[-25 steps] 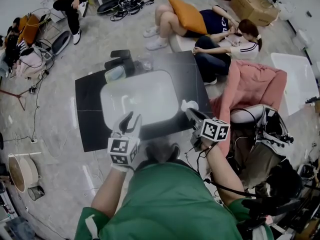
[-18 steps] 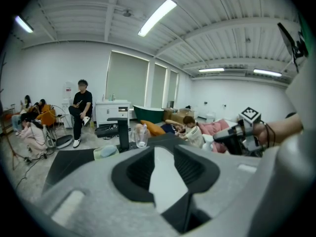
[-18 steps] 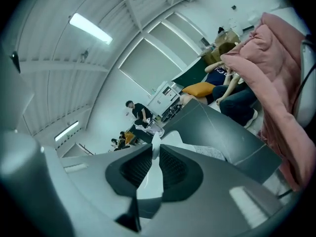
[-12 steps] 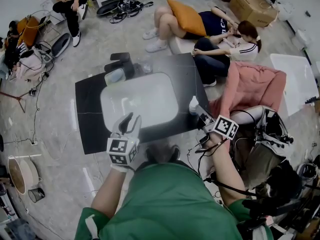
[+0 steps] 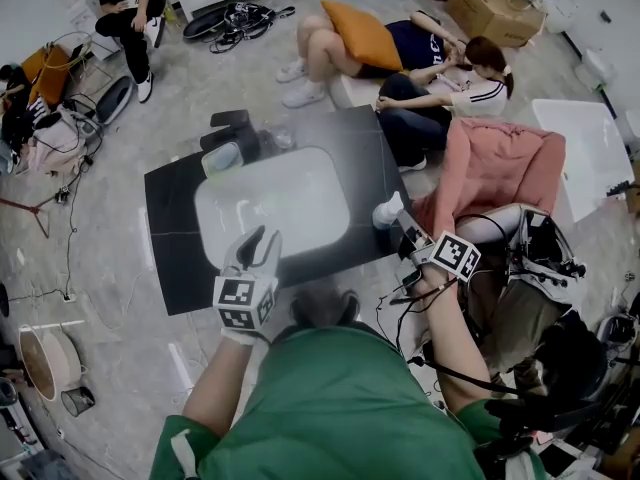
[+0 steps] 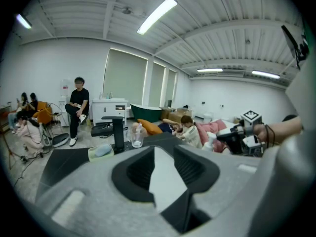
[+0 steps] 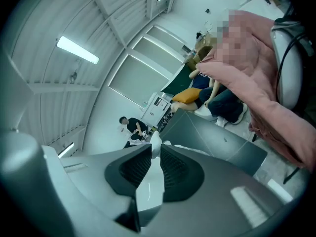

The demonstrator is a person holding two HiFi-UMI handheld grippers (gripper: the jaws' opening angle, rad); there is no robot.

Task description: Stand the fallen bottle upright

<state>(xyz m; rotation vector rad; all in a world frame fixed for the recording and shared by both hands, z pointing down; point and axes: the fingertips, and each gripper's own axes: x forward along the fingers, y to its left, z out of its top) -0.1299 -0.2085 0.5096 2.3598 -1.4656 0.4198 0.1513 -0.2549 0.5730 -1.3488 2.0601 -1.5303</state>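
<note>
The white bottle (image 5: 385, 212) is gripped in the right gripper's (image 5: 401, 227) jaws at the worktop's (image 5: 180, 198) 3 o'clock edge, long axis along them; the left gripper's (image 5: 262, 243) jaws are held apart, empty, at 6 o'clock.

Big open lab-type workspace. Bare grey concrete floor (image 5: 110, 258), long fluorescent ceiling tubes (image 6: 157, 15) under a ribbed white ceiling (image 6: 74, 14). Tangled black cables (image 5: 235, 18) and brown cardboard boxes (image 5: 490, 8) lie far beyond the left fingers (image 5: 262, 241). A low black square bench (image 5: 170, 228) is just ahead of them, with people sitting on the floor (image 5: 440, 78) past it.
</note>
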